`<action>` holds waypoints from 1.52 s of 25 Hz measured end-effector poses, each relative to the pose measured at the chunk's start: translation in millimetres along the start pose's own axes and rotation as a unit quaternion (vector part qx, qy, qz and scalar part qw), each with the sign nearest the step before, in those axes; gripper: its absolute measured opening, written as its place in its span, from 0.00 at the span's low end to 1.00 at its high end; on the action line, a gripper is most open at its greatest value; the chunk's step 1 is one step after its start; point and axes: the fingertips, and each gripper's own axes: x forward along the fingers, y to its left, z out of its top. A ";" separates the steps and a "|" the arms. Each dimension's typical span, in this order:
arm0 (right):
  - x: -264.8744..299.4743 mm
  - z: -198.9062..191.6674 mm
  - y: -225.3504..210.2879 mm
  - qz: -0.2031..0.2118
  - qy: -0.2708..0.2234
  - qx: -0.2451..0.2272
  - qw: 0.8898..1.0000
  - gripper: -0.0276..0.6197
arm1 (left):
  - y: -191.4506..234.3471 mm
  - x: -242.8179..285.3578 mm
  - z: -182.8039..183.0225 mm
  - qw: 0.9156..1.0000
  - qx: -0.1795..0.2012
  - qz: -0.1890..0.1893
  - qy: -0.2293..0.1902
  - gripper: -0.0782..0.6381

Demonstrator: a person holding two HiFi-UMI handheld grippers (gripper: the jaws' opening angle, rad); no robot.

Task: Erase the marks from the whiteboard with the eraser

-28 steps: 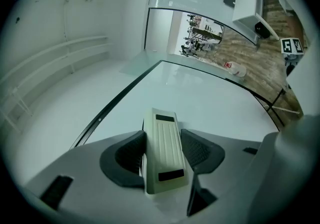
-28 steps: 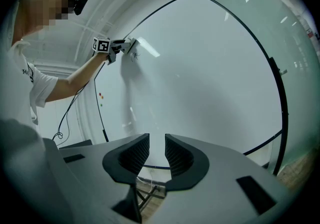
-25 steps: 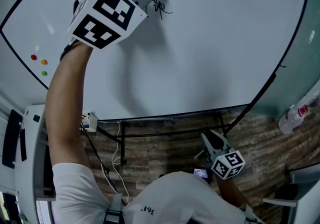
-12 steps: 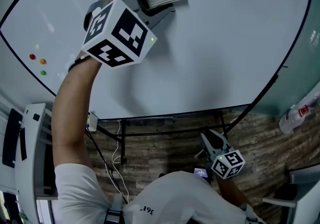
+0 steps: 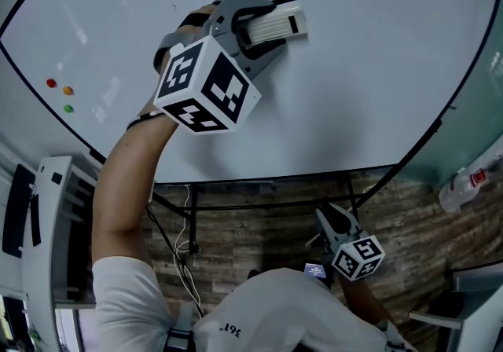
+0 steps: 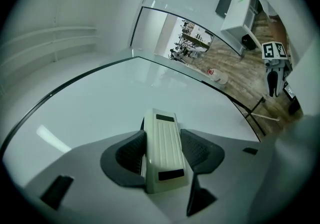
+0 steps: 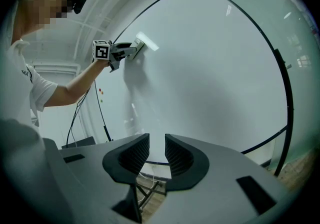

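Left tool [image 5: 266, 27] is clamped tight on the white eraser [image 6: 164, 150], holding it against the whiteboard [image 5: 377, 75] in the upper middle of the head view. Right tool [image 7: 156, 153] just hangs at the lower right, over the wood floor [image 5: 259, 225]. Its jaws are a narrow gap apart with nothing between them.

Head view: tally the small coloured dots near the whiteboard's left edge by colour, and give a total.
Red dot: 1
Orange dot: 1
Green dot: 1
Total: 3
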 end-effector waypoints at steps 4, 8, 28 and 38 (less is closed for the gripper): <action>1.8 -2.2 3.6 0.003 0.003 0.000 1.000 0.22 | -19.9 2.3 -5.3 1.000 -0.003 -0.016 0.001 0.43; 3.3 -3.6 7.2 0.002 0.005 -0.001 1.000 0.22 | -40.0 5.1 -12.7 0.999 -0.011 -0.037 0.004 0.43; -11.8 -10.3 28.5 0.004 0.006 -0.005 1.000 0.22 | -155.0 8.1 -48.8 0.990 -0.017 -0.133 0.044 0.43; -16.4 -13.4 35.4 0.011 0.008 -0.006 1.000 0.22 | -165.2 -4.7 -48.5 0.989 -0.020 -0.139 0.045 0.44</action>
